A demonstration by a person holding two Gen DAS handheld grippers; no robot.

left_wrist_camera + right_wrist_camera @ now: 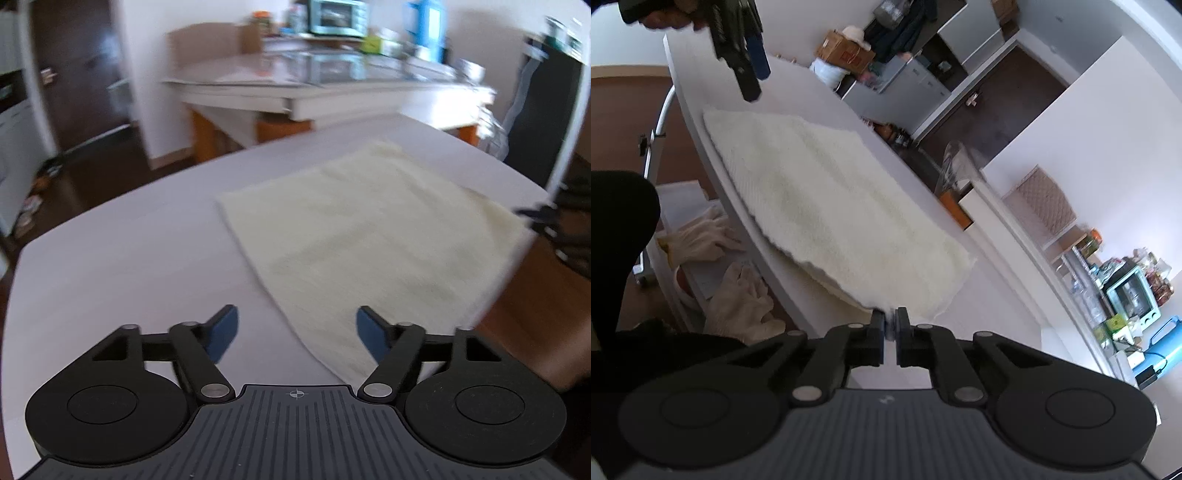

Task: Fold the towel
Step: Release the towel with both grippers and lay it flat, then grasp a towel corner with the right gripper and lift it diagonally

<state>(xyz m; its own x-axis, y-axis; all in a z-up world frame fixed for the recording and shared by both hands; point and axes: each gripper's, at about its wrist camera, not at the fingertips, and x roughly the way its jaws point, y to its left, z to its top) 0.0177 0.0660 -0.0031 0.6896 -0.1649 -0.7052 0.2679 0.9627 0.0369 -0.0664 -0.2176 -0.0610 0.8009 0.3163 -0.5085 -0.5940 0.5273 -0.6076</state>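
left gripper (297,332) angled down over the towel's near corner, jaws spread wide with nothing held, right gripper (890,325) tilted downward, jaws pinched on the towel (831,206) edge, towel spread flat on the white table (110,266)

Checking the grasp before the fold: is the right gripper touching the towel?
Touching. The right wrist view shows the right gripper shut on the towel's near corner.

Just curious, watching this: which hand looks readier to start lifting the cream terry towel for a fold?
Probably the right. The right gripper is already shut on the near corner of the cream terry towel, while the left gripper stands open above its corner on the white table, gripping nothing.
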